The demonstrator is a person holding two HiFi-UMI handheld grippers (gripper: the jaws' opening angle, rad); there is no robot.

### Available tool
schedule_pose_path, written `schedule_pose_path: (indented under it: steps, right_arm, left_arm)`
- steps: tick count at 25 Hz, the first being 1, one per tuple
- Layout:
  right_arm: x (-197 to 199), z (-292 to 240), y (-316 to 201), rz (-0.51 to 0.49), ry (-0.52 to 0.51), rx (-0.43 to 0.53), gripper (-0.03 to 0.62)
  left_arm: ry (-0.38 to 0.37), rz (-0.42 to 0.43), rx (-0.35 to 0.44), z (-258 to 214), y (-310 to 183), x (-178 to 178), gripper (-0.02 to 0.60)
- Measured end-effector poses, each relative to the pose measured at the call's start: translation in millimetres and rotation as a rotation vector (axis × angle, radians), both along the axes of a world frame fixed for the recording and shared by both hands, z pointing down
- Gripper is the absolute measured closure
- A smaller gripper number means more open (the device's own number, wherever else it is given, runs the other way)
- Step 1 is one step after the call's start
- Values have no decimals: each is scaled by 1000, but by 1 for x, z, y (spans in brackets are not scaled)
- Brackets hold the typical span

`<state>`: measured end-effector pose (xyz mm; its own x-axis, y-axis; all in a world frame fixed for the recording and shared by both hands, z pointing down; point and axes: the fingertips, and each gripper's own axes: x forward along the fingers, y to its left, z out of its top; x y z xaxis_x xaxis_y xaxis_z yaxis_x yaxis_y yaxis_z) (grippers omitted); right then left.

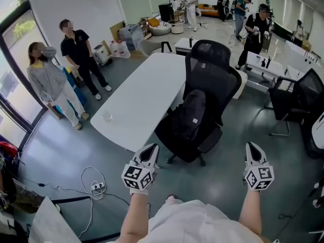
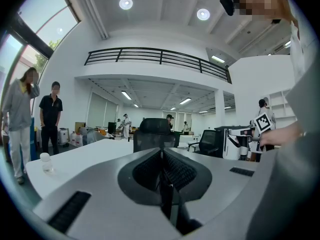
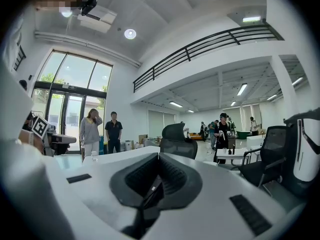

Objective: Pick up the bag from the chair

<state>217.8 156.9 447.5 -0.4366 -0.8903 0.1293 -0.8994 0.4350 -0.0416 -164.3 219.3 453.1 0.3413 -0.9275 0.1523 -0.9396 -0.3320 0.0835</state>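
Note:
A black backpack (image 1: 190,116) stands upright on the seat of a black mesh office chair (image 1: 212,67), leaning against its backrest. My left gripper (image 1: 150,152) is held low in front of the chair, a short way from the seat's near left edge, jaws shut and empty. My right gripper (image 1: 252,152) hangs further right, over bare floor, also shut and empty. In the left gripper view the chair's headrest (image 2: 154,126) rises just beyond the shut jaws. The right gripper view shows the chair (image 3: 177,139) ahead and slightly right of the jaws.
A long white table (image 1: 139,92) with a clear cup (image 1: 107,116) stands left of the chair. Two people (image 1: 66,67) stand at the far left by the windows. Another black chair (image 1: 298,97) is at right. A power strip and cable (image 1: 96,186) lie on the floor.

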Motion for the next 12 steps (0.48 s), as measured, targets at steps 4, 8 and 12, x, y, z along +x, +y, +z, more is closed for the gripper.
schedule_pose_path:
  steps: [4,8,12]
  right_arm:
    - [3,6,-2,-2,6,-7,576]
    - [6,9,-9,1,5,-15,576]
    - [4,6,-18,1,0,-16,576]
  left_arm:
    - [8,1,-3,5,-4,4,548]
    - [7,12,-10,8,-11,9,548]
    - [10,7,-7,5,-19,5,548]
